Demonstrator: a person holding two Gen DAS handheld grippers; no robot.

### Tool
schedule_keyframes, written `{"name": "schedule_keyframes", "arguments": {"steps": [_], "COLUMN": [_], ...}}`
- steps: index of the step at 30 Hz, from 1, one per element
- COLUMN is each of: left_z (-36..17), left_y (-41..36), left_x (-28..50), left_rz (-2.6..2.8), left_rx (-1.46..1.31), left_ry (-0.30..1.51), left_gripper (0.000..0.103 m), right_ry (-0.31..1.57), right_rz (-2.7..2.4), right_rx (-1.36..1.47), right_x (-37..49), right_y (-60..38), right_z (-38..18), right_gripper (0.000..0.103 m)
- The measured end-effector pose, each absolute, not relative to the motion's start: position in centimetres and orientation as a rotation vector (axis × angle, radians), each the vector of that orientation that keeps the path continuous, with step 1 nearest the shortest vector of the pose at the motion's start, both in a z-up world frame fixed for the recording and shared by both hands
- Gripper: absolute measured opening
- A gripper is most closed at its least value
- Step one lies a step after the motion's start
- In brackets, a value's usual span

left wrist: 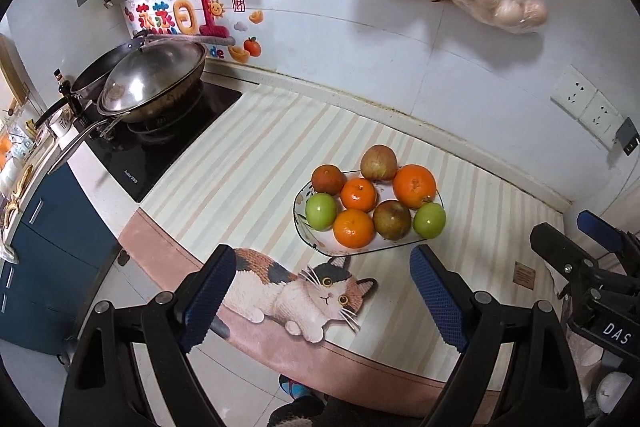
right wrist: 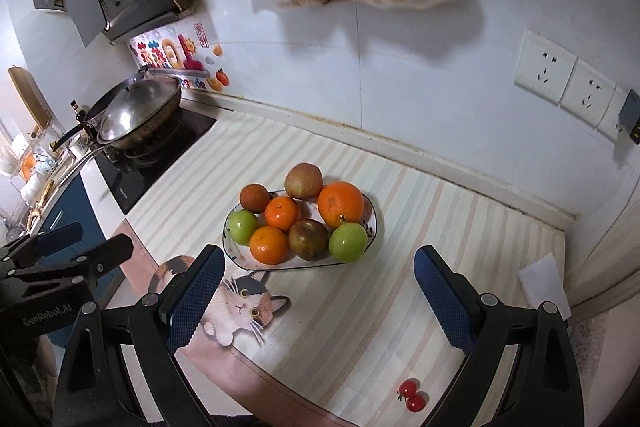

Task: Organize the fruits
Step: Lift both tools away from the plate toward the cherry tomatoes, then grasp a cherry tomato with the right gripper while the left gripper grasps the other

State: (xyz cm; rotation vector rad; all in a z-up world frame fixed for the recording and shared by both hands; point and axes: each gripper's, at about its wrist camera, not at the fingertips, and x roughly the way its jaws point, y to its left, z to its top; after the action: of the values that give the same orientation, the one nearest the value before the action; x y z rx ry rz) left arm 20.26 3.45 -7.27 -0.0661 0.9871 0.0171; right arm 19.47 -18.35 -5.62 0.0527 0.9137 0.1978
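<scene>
Striped mat (right wrist: 360, 307) edge crops two cherry tomatoes (right wrist: 412, 395).

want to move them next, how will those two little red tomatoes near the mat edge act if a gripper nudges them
The two cherry tomatoes look round and glossy, so they would likely roll and slip. They lie close to the mat's front edge, so a push could send them off. Probably soft; squeeze gently.

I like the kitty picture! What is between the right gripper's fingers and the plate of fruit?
Just the mat. In the right wrist view, the printed cat lies between the right gripper and the plate. Nothing else sits there.
</scene>
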Motion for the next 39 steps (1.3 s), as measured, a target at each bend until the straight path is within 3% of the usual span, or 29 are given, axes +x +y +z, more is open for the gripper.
{"name": "schedule_keyframes", "arguments": {"steps": [15,25,27,29,38,39], "left_z": [-6.5,-11.6,-13.4,-16.1,-26.4,-27.1], "left_y": [2.6,-2.6,-4.5,-7.2,-15.5,-15.9], "left_x": [19.1,21.3,21.8,22.4,22.8,22.7], "left_rz": [-0.016,-0.081,-0.116,-0.163,-0.343,-0.352], "left_rx": [-0.047,0.096,0.137,0.195,0.325,0.335], "left_ry": [0.973,1.054,1.092,1.148,1.411,1.428], "left_gripper": [0.089,0.089,0.089,0.089,0.089,0.089], "right_ry": [0.911,1.116,1.18,1.223,1.405,1.414], "right_rz": [0.23,0.042,-0.005,-0.047,-0.083,-0.083], "right_rx": [0.136,0.313,0.345,0.378,0.511,0.517], "right_x": [18.3,18.6,18.0,17.0,12.9,12.7], "right_y": [-19.0,-27.6,-29.7,-31.6,-34.8,-34.8], "right_z": [-4.8,-13.5,-16.3,-19.2,-31.4,-32.1], "right_gripper": [0.098,0.096,0.086,0.064,0.03,0.029]}}
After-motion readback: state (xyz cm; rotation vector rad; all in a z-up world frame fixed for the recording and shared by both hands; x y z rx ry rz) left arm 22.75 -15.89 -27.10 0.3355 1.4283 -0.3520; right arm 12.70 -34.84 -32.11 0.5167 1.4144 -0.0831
